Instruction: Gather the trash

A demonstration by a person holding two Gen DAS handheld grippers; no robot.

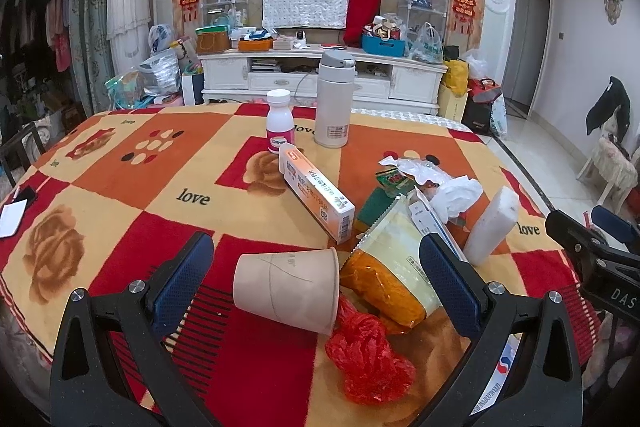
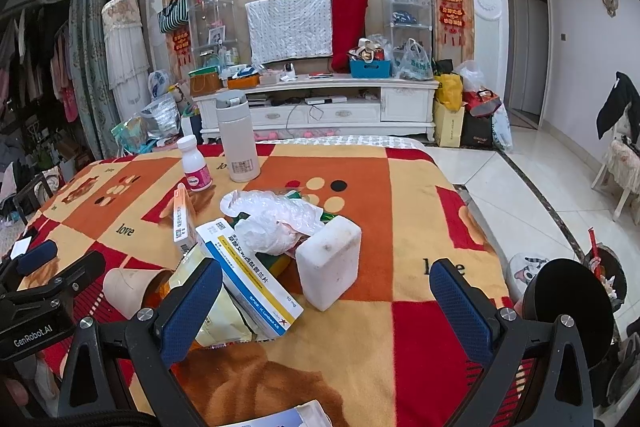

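Covering the table, a patterned cloth (image 1: 120, 167) is holding scattered litter; both spread, empty, the left gripper (image 1: 316, 267) is framing the tipped paper cup (image 1: 288, 287), likely first pickup needing closure, while the right gripper (image 2: 326, 297) is hovering near the foam block (image 2: 330, 261)

The patchwork tablecloth (image 1: 168, 163) is checked red, orange and cream, with brown roses and black "love" lettering. Lying on it are a beige paper cup (image 1: 286, 291), a crumpled red plastic bag (image 1: 368, 359) beside that cup, and a white foam block (image 2: 330, 261).
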